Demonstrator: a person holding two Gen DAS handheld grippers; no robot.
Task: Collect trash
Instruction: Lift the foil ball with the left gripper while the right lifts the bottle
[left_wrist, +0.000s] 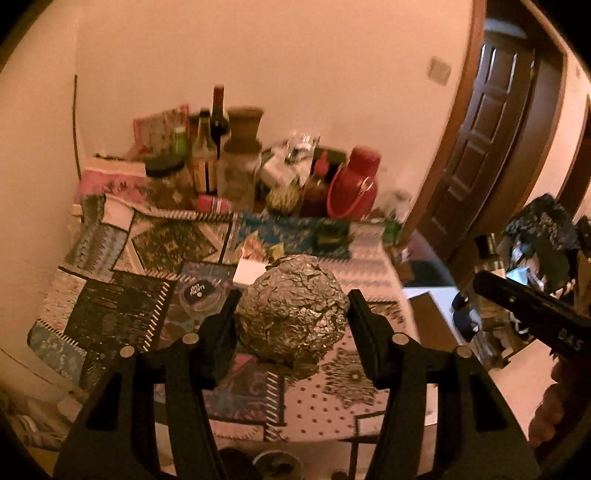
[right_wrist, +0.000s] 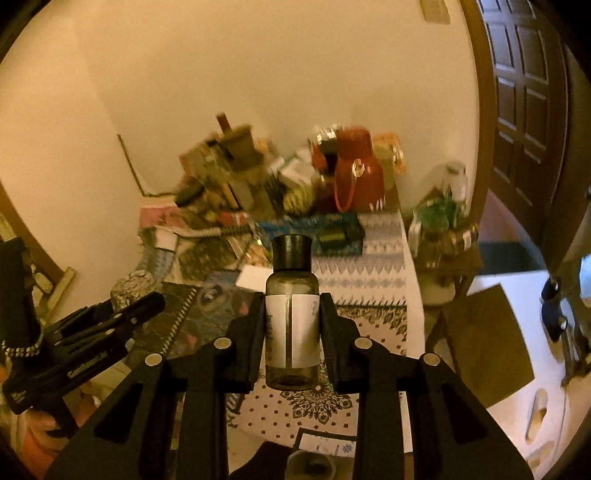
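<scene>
- My left tool (left_wrist: 291, 314) holds a crumpled ball of silver foil (left_wrist: 291, 314), one finger on each flank, raised clear of the bench (left_wrist: 369, 251) with its patchwork cloth.
- The foil ball looks light and soft to me; I judge it would dent under a hard squeeze. A hold across its widest part, as now, seems right, and its creased skin should resist sliding.
- My right tool (right_wrist: 291, 325) is narrow, clamped on a small smoky-clear bottle with a black cap and white label (right_wrist: 291, 314), upright and also lifted off the bench.
- I cannot tell glass from plastic, so I treat the bottle as stiff, smooth and possibly breakable. The pads sit on the labelled middle, which I reckon grips better than the bare wall near the base.
- At the far edge of the bench, against the wall, stands a blurred crowd of bottles and jars with a red flask (left_wrist: 354, 188) to the right.
- From the right wrist view, the left tool (right_wrist: 122, 306) shows at near left with the foil (right_wrist: 135, 286) in its tip.
- I see no bin in either view.
</scene>
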